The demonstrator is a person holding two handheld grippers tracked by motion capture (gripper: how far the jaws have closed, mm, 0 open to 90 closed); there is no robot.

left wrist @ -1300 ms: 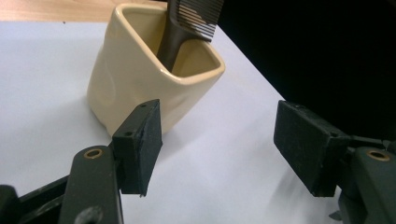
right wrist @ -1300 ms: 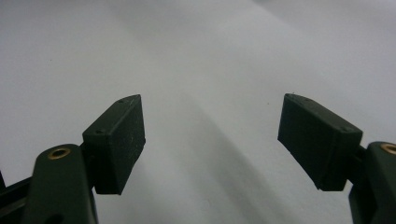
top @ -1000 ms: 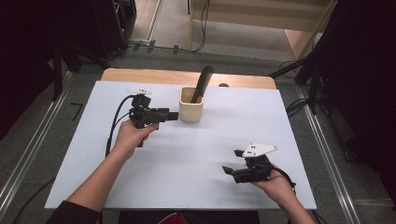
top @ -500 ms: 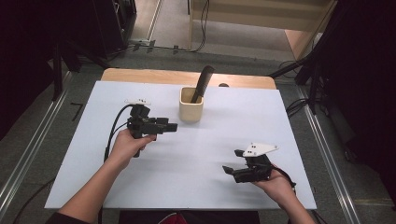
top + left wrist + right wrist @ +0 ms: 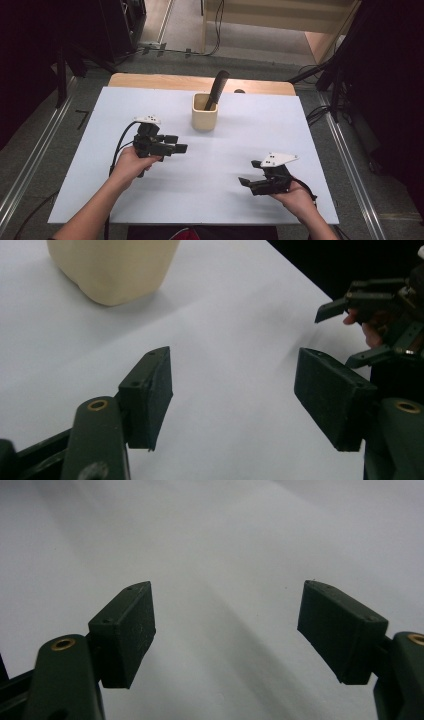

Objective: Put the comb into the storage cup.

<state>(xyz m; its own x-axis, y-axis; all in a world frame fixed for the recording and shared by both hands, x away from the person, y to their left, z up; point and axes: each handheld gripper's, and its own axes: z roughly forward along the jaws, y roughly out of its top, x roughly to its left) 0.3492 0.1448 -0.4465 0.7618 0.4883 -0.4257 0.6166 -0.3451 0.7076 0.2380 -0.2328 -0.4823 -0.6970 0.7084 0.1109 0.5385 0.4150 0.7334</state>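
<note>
i see the left gripper (image 5: 177, 144) held low over the white table sheet (image 5: 150, 200), left of centre, its jaws spread wide with nothing between them. just ahead of it and to its right stands the cream square-sided holder cup (image 5: 204, 112), with a dark flat-handled tool (image 5: 217, 88) leaning out of it toward the far edge. the right gripper (image 5: 248, 181) sits near the front right of the sheet, well apart from the cup, its jaws also wide apart and holding nothing.
</note>
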